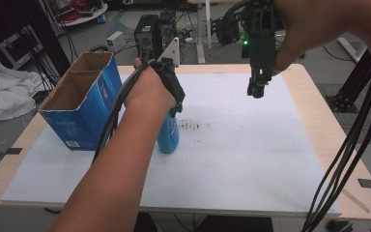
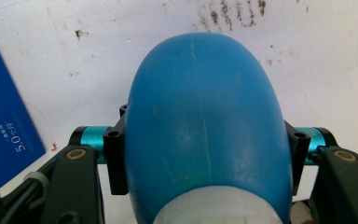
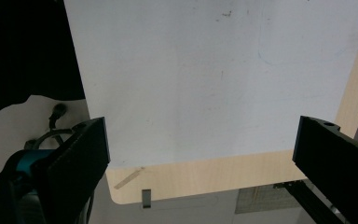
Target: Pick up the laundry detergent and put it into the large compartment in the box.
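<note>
the left gripper (image 1: 175,104) has its jaws pinching the blue bottle (image 1: 168,136), which stands between them on the desk (image 1: 251,159). grasp done, lifting left. the right gripper (image 1: 257,89) hangs apart, jaws spread, nothing between.

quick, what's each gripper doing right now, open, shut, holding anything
left gripper: shut on the blue bottle, which stands on the white mat.
right gripper: open, nothing between its jaws, held above the mat.

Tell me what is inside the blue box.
The blue box stands open-topped; a cardboard divider and bare brown inner walls show. Its bottom is hidden by its walls, so any contents cannot be seen.
</note>
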Motion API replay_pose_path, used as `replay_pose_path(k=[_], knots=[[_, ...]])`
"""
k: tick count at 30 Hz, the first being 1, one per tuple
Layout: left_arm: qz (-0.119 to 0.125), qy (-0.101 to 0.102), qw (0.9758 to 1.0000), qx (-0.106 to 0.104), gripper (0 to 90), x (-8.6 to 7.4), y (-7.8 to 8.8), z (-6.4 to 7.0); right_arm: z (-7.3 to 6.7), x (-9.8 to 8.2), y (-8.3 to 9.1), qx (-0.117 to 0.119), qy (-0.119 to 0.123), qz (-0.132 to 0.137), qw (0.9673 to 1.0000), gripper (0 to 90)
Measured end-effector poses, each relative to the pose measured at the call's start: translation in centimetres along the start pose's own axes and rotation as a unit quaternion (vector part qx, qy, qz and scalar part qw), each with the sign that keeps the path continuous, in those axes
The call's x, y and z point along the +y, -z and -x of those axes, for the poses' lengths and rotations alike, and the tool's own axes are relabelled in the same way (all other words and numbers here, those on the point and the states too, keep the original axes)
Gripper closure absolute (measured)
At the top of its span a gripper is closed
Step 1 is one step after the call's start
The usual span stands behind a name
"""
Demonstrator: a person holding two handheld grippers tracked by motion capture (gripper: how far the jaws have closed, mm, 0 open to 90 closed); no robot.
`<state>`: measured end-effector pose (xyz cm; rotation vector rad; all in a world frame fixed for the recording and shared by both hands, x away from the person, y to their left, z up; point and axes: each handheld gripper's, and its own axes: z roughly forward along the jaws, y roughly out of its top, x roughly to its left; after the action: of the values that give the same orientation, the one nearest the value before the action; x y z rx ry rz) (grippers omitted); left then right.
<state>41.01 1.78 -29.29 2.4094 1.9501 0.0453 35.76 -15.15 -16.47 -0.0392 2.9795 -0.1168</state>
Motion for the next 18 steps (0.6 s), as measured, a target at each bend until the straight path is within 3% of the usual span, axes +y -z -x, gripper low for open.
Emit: replay_pose_path(k=[3,11,18], knots=[[-0.001,-0.004,1.0,-0.003,37.8,-0.1,0.2,-0.1,0.0,0.0,0.1,0.0,-0.002,0.002,1.0,2.7],[0.007,-0.015,0.9998,-0.008,37.7,-1.2,3.8,-1.8,-0.1,0.0,0.1,-0.001,-0.002,0.002,1.0,2.7],[0.004,-0.025,0.9995,0.016,37.7,-1.6,6.7,-2.7,0.0,0.4,0.2,-0.002,0.002,0.002,1.0,2.7]])
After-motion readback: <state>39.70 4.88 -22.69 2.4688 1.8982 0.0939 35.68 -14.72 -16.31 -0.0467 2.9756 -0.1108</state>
